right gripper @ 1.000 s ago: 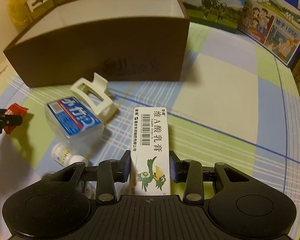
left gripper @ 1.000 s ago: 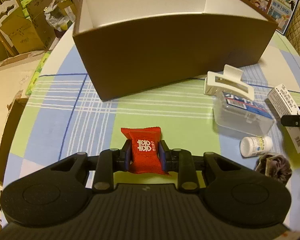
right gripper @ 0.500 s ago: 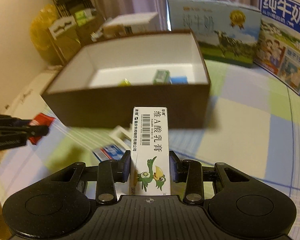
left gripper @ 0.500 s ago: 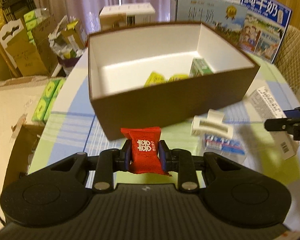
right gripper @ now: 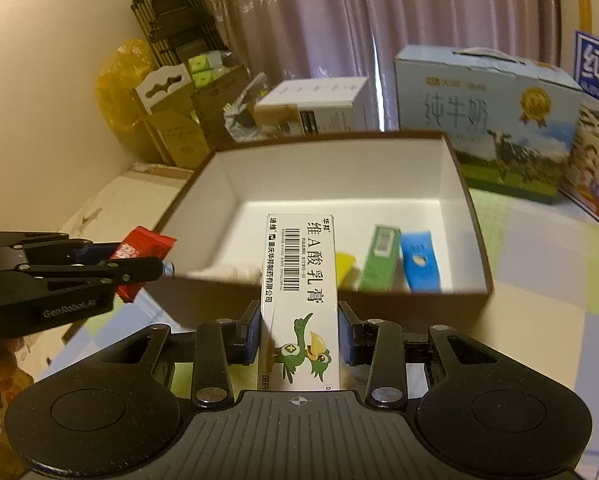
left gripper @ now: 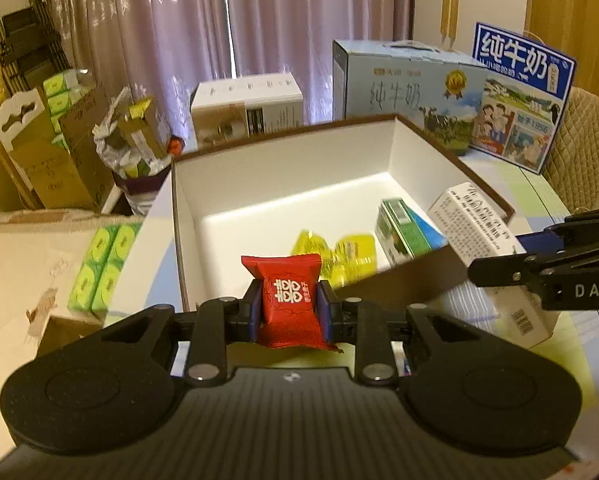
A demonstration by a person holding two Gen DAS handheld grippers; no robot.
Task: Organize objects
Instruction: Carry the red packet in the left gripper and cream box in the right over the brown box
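Note:
My left gripper (left gripper: pixel 289 312) is shut on a red candy packet (left gripper: pixel 289 300) and holds it in the air at the near wall of the brown box (left gripper: pixel 407 280). My right gripper (right gripper: pixel 299 338) is shut on a long white ointment carton (right gripper: pixel 299 280) with a green bird printed on it, also raised before the box (right gripper: pixel 471 208). Inside the white-lined box lie yellow packets (left gripper: pixel 339 256), a green carton (right gripper: pixel 379 256) and a blue carton (right gripper: pixel 419 264). Each gripper shows at the edge of the other's view, the right gripper (left gripper: pixel 547 268) and the left gripper (right gripper: pixel 79 268).
Two milk cartons (left gripper: pixel 411 84) (left gripper: pixel 519 96) stand on the checked tablecloth (right gripper: pixel 559 280) behind the box. A white box (left gripper: pixel 247 104), cardboard boxes (left gripper: pixel 47 152) and green packs (left gripper: pixel 103 264) crowd the left. A chair back (left gripper: pixel 583 144) is at the right.
Both grippers have risen and tilted up with their loads, so the view went from the box's outer wall to its inside. The loose items on the table have dropped out of sight.

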